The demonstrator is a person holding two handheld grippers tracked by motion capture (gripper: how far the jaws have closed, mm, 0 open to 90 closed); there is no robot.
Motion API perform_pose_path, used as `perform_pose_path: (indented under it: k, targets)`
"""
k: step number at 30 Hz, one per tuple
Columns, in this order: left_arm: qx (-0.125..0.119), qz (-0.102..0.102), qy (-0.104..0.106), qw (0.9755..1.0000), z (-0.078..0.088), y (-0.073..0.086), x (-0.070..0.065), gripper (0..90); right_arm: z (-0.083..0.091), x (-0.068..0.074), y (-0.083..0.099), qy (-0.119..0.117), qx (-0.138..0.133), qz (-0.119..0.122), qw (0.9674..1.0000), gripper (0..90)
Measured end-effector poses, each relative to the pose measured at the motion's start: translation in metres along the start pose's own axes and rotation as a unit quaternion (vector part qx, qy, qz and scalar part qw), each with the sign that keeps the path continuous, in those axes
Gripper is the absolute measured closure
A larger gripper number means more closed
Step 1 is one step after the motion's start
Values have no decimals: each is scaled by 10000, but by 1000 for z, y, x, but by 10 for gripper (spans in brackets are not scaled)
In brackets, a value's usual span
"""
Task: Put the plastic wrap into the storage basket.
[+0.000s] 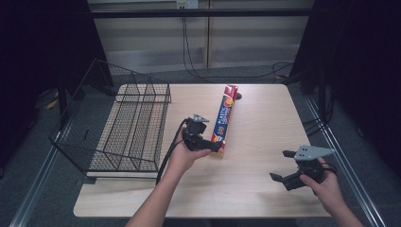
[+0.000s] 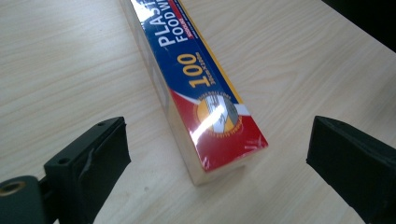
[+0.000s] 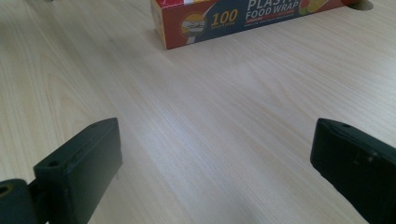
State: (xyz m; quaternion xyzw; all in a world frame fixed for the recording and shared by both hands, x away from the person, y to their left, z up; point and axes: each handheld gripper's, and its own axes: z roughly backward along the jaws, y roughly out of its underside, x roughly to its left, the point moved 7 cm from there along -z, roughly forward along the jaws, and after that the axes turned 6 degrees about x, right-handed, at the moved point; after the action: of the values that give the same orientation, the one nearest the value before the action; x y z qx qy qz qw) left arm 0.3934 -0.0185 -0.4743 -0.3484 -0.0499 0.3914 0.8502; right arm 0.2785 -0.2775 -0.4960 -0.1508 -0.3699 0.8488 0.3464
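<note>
Pale wood desk [image 1: 255,137], dark room around it, a black wire basket [image 1: 125,130] overhanging its left edge. A long plastic food wrap box [image 1: 223,118] lies lengthwise from the far edge toward the middle. Your left gripper [image 2: 217,154] sits at the box's near end, jaws spread wide to either side, not touching. Your right gripper [image 1: 288,168] hovers gaping near the front right corner, holding nothing. Closing this near the tip, the long box would likely droop or twist free when lifted.

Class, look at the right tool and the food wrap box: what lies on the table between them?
Nothing: bare wooden table separates the right tool from the food wrap box, as the right gripper view shows.
</note>
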Motion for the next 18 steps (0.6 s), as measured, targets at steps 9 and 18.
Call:
perform_pose_path:
  k: [9, 18]
  targets:
    - [130, 121, -111, 9998, -18, -17, 2, 65, 1, 0, 0, -3, -15, 2, 10000, 18]
    - [259, 196, -212, 9992, -39, -31, 4, 75, 1, 0, -1, -14, -20, 1, 10000, 18]
